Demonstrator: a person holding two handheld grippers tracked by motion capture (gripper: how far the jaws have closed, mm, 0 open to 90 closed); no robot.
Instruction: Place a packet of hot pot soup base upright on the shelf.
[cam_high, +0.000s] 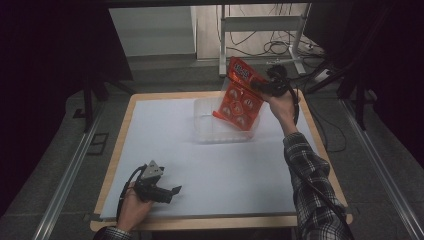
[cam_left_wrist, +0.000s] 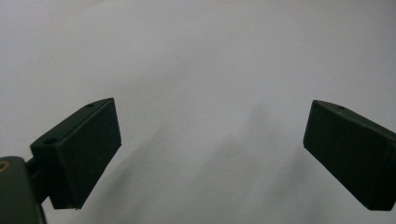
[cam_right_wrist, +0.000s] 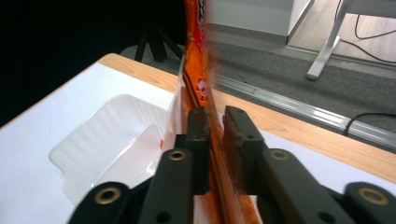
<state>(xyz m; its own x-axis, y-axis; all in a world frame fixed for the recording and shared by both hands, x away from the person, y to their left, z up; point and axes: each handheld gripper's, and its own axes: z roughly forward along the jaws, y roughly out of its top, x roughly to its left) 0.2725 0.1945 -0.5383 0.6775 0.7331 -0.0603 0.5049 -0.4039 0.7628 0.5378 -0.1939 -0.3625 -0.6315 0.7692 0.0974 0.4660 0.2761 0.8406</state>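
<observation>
An orange snack packet (cam_high: 240, 97) stands tilted, its lower end inside a clear plastic tub (cam_high: 205, 134) at the far middle of the table. My right gripper (cam_high: 260, 86) is at the packet's upper right edge. In the right gripper view the packet (cam_right_wrist: 198, 56) runs edge-on between the jaws of my right gripper (cam_right_wrist: 215, 121); it lies against the left jaw, with a thin gap at the right jaw, so the jaws stand slightly open. The tub (cam_right_wrist: 93, 140) lies just to the left. My left gripper (cam_high: 172, 192) rests near the front left edge, wide open (cam_left_wrist: 210, 144) over bare white surface.
A white sheet (cam_high: 175, 150) covers the wooden table top. Beyond the far edge are grey floor, a metal stand (cam_high: 260, 30) and cables. Dark curtains hang on both sides.
</observation>
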